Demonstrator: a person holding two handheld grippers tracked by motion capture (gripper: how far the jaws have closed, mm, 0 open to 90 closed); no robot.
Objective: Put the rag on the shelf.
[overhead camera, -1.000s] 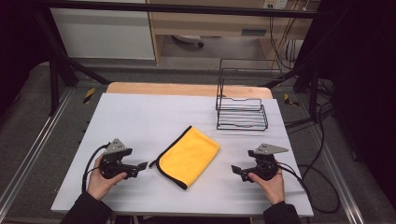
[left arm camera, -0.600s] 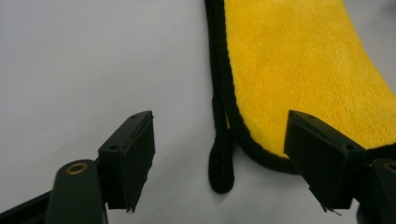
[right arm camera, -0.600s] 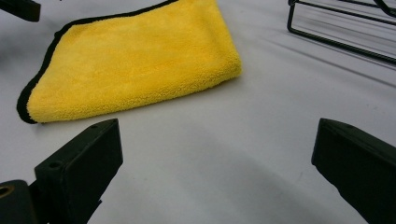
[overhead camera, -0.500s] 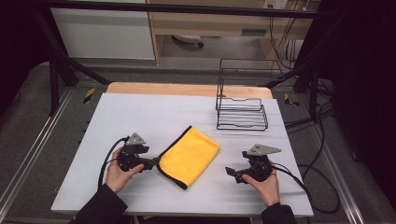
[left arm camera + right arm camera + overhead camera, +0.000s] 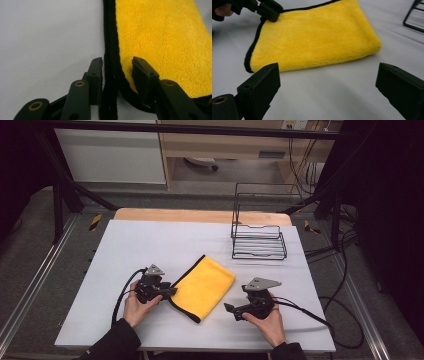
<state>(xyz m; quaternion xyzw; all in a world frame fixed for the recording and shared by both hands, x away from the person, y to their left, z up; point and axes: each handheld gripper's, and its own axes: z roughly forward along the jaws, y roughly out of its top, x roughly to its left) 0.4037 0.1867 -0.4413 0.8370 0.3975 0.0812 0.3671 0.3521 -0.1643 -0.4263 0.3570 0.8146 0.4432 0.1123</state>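
Left hand-held gripper (image 5: 170,292) has moved in from the left over the last second and is now at the black-trimmed edge of the yellow cloth (image 5: 204,286). In the left gripper view the jaws straddle that hem (image 5: 110,75): one on the bare desk (image 5: 150,240) side, one over the yellow pile, gap narrow but not closed. Nothing pinched yet as far as I can see.

Right hand-held gripper (image 5: 231,309) has also shifted inward, toward the cloth's near right corner. Jaws wide open, holding nothing, with bare desk between them and the cloth in the right gripper view.

Cloth lies folded flat at desk centre, same place as before, so neither contact has disturbed it. Wire rack (image 5: 258,240) at the back right, well apart from it.

My read: approach done on the left, grasp of the hem is next. Risk is catching just one trim layer if I close too shallow.
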